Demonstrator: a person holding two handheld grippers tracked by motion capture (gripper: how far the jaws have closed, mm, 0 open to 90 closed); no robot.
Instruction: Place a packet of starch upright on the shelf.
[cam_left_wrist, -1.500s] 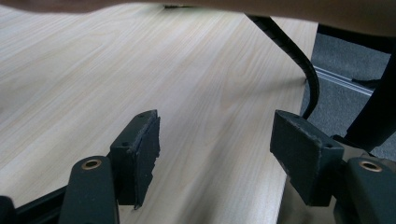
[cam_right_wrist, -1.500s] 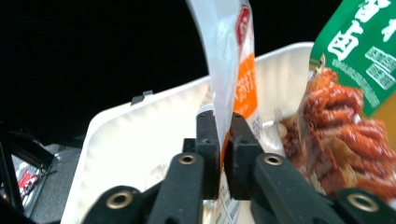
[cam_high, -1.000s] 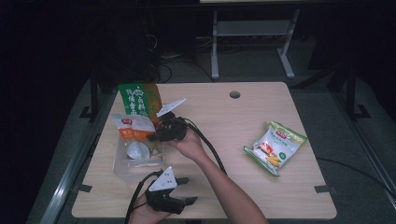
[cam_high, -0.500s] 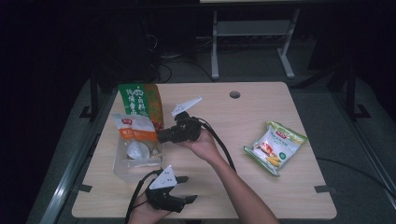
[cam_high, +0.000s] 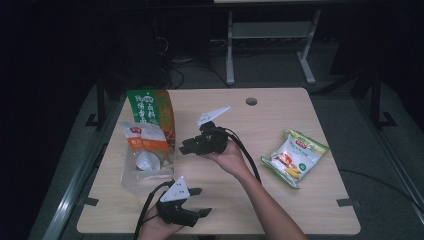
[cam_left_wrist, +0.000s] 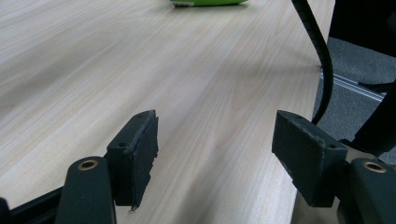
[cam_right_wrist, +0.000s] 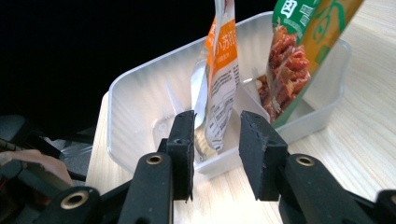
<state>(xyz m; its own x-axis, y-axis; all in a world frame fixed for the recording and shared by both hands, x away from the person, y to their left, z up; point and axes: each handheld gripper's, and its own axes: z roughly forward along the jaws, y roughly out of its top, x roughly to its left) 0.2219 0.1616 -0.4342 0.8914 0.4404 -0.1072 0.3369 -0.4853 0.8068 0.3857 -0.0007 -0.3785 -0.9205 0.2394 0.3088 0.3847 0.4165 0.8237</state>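
Standing in the clear tub (cam_high: 131, 176) at the table's (cam_high: 280, 210) left, the orange packet (cam_high: 145, 137) leans beside the green bag (cam_high: 150, 107). The left gripper (cam_high: 192, 212) rests wide and empty; the right gripper (cam_high: 184, 148), jaws just opening, holds nothing beside the tub.

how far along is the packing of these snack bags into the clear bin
Two bags already stand in the clear bin: an orange-and-white one and a green one. The right gripper, jaws just opening and empty, sits beside the bin. The left gripper rests open near the table edge. A green-and-white bag is left on the table.
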